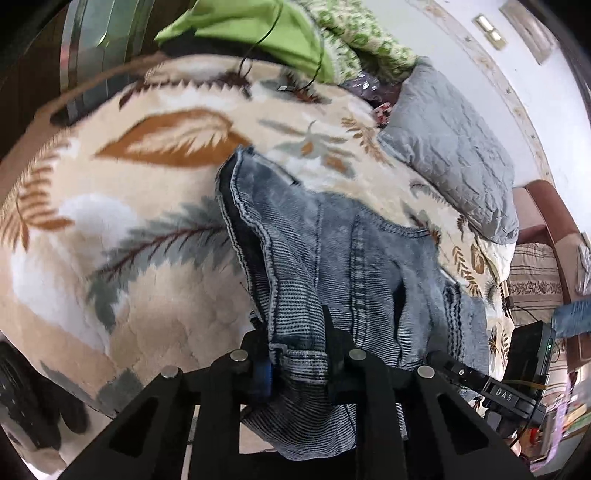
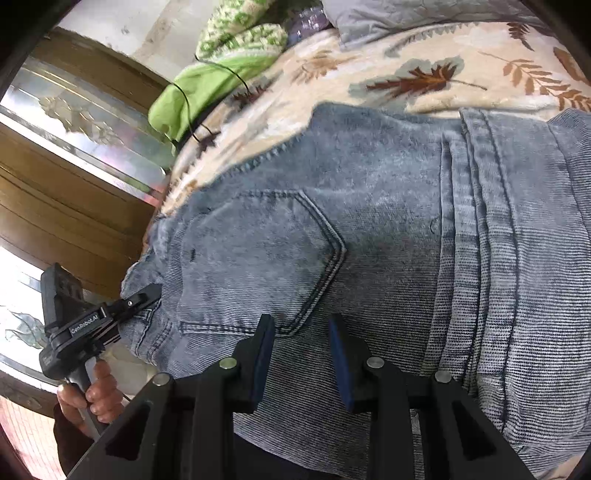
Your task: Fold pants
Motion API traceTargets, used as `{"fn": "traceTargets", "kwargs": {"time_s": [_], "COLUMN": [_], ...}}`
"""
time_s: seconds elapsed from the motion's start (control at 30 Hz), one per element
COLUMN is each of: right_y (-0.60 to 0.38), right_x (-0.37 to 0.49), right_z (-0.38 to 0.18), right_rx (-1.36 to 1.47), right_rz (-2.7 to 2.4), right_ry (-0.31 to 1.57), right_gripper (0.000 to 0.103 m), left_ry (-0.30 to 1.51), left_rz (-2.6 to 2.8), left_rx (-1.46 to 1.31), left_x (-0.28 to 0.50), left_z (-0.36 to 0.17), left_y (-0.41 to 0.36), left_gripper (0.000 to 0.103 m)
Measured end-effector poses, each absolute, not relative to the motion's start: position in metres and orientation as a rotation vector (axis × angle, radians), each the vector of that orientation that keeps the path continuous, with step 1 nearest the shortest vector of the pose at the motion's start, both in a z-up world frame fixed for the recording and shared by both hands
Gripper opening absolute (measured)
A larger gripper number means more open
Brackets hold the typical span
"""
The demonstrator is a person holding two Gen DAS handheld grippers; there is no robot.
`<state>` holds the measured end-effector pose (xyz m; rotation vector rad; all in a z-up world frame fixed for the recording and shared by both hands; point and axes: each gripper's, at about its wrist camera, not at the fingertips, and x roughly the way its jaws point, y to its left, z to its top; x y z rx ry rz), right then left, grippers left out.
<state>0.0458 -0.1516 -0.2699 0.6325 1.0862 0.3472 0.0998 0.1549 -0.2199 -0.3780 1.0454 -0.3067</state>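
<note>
At the far left of the right wrist view, a hand holds the left gripper, whose tips pinch the waistband edge of the jeans. Further right, a back pocket faces up on the denim, which fills the middle and right of the frame and lies on a leaf-print blanket. At bottom centre the right gripper stands with its blue pads apart, just above the cloth with nothing caught between them. A green cloth sits at upper left of centre with a thin black cable across it.

In the left wrist view the blanket spreads over the left half. At bottom centre the left gripper is pressed onto a bunched fold of the jeans, which hang and trail up toward mid-frame. To the right, the right gripper shows as a dark body at the jeans' edge. A grey pillow lies at upper right, and the green cloth at the top.
</note>
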Motion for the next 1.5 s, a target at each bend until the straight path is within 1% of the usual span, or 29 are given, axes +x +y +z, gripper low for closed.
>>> {"fn": "traceTargets", "kwargs": {"time_s": [0.1,0.17,0.2,0.3,0.53,0.7,0.8,0.97,1.2,1.37,1.5], "right_y": [-0.157,-0.154,-0.150,-0.154,-0.194,-0.197,-0.206,-0.255,-0.333,-0.364,-0.378], "right_x": [0.047,0.058,0.068,0.077,0.067,0.063,0.060,0.043,0.012,-0.007,-0.023], "right_z": [-0.261,-0.271,-0.285,-0.284,-0.272,-0.245,-0.242,-0.264,-0.294,-0.325,-0.330], "right_rx": [0.649,0.652,0.654,0.665,0.890,0.926,0.959,1.108,1.193,1.212,1.240], "right_rz": [0.354,0.348,0.341,0.359,0.436,0.623,0.660,0.669,0.505,0.356,0.355], "right_ry": [1.007,1.066,1.154,1.185,1.083,0.994,0.966,0.906,0.861,0.929,0.913], "right_gripper": [0.033,0.033,0.034,0.033,0.033,0.033,0.033,0.033,0.033,0.033,0.033], "left_ry": [1.000,0.977,0.966,0.932,0.858,0.856,0.878,0.946,1.048,1.180,1.196], "left_rz": [-0.327,-0.336,-0.347,-0.369,-0.481,-0.606,-0.670,-0.816,-0.948,-0.954,-0.960], "left_rx": [-0.329,-0.295,-0.281,-0.232,-0.089,0.006,0.056,0.061,0.089,0.142,0.152], "left_x": [0.094,0.090,0.088,0.081,0.061,0.054,0.056,0.062,0.059,0.058,0.053], "left_z": [-0.200,-0.189,-0.182,-0.164,-0.116,-0.100,-0.101,-0.112,-0.157,-0.203,-0.201], "left_y": [0.144,0.137,0.132,0.117,0.052,-0.019,-0.063,-0.127,-0.210,-0.249,-0.240], "left_gripper": [0.020,0.020,0.020,0.019,0.019,0.019,0.019,0.019,0.022,0.030,0.037]}}
